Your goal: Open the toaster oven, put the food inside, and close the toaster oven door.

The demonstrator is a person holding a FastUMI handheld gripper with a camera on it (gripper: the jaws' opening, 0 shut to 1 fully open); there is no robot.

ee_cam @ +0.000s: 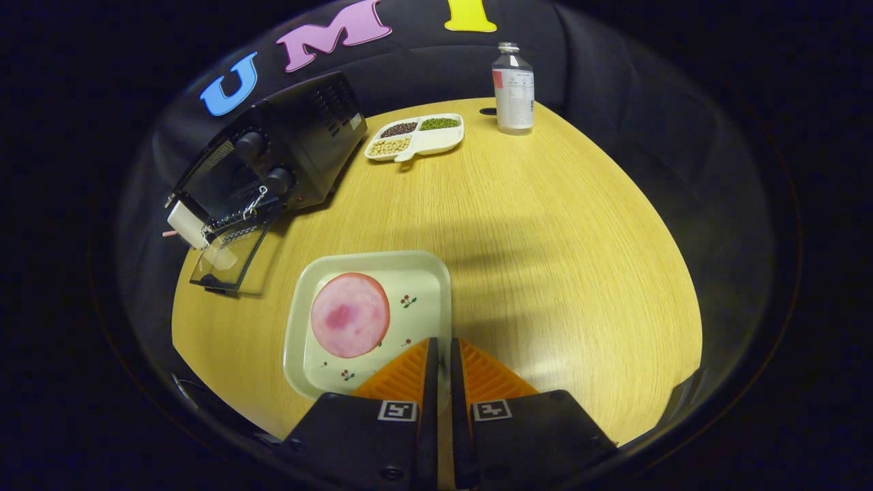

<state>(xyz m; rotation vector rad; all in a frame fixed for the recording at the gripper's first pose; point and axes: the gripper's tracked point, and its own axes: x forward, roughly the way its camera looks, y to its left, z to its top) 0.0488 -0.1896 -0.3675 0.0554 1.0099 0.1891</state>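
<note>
At the bottom centre of the frame, the tool was seen with its fingers drawn nearly together, a narrow gap left between them, the right rim of a square plate apparently pinched there. On the plate, left of the fingers, a round pink slice of ham was laid. Toward the upper left, a black toaster oven was stood on the wooden surface with its glass door lowered open. Beyond, near the top centre, a divided dish of beans and a clear bottle were placed.
</note>
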